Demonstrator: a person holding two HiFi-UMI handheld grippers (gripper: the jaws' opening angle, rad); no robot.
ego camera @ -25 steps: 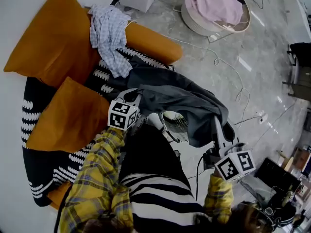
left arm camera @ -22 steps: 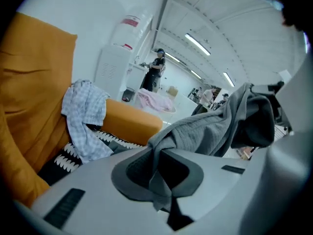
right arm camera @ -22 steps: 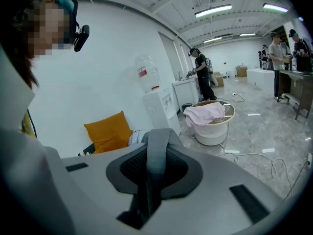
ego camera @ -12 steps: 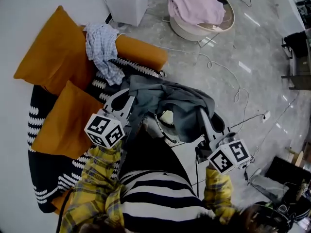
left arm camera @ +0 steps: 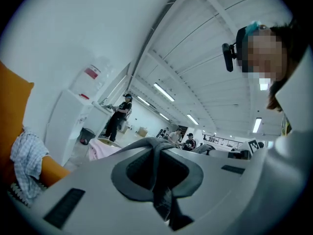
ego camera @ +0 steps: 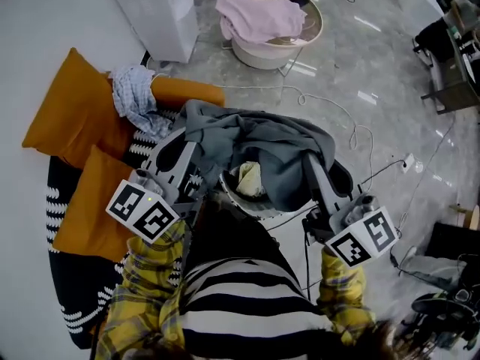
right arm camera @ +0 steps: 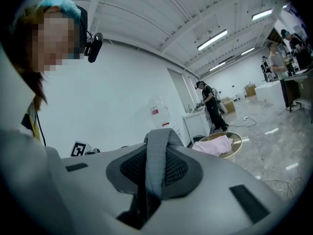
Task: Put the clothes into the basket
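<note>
1. The basket [ego camera: 313,30] stands on the grey floor, at the top of the head view. A pink cloth [ego camera: 259,17] lies inside it.
2. The grey cloth [ego camera: 262,145] is not in the basket. It hangs in the air, well apart from the basket, on the side nearer the person.
3. The left gripper [left arm camera: 157,153] has its jaws pressed together on a fold of the grey cloth. It holds the end of the cloth that is down and left of the basket.
4. The right gripper [right arm camera: 155,148] pinches another fold of the grey cloth, with its jaws almost together. This end is down and a little right of the basket.
5. A blue and white checked cloth [ego camera: 135,100] lies on an orange cushion [ego camera: 67,118], well apart from the basket and to its left.
6. A white box [ego camera: 161,13] stands near the basket, on its left.
7. A thin cable [ego camera: 330,103] lies on the floor, from beside the basket toward the person.
</note>
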